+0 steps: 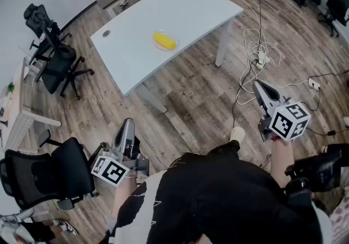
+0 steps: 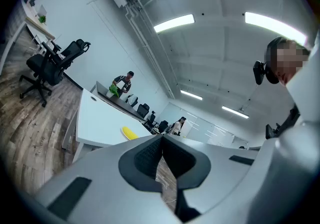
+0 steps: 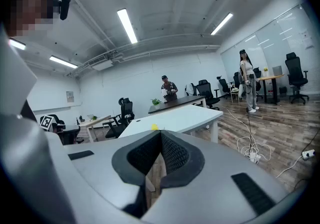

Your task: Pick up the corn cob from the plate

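White curved tabletop [image 1: 196,11] on wood-plank floor [image 1: 191,101], 12 o'clock, bears a bright yellow corn cob [image 1: 164,40]. On left gripper [image 1: 128,124] and right gripper [image 1: 259,84] the fingers are closed, empty.

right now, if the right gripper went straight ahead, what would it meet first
Most likely the white table, about where the corn cob lies; only wood floor shows before it, though depth is unclear.

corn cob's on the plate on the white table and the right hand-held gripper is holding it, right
No: the right hand-held gripper is shut on nothing, far from the corn cob on the plate on the white table; the head view shows it.
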Demonstrator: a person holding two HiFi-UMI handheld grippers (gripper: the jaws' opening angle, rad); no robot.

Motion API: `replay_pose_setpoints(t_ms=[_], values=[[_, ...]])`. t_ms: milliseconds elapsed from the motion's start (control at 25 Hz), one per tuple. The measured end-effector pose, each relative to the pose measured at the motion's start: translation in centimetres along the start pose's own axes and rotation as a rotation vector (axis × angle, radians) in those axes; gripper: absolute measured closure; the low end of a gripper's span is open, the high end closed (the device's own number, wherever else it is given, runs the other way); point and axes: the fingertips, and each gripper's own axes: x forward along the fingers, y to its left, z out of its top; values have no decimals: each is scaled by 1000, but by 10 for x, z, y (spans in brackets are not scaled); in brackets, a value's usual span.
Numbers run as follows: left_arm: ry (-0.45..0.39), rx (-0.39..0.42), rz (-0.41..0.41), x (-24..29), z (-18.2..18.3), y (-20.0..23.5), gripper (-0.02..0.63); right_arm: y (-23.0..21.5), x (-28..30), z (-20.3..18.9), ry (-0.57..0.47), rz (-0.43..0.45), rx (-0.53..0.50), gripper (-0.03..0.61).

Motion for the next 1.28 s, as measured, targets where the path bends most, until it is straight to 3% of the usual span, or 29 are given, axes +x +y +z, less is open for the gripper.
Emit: replay_pose_setpoints(t_ms=[600,920,1280], values=[[-26,7,-16,16,-9,-17,600,-2,15,-13,41,74,10,565],[-100,-3,21,36,-7,-19,600,-1,39,-28,178,80,-3,565],[-166,-41,66,58,-1,-19,600,-11,67,4,187,155,-48,565]])
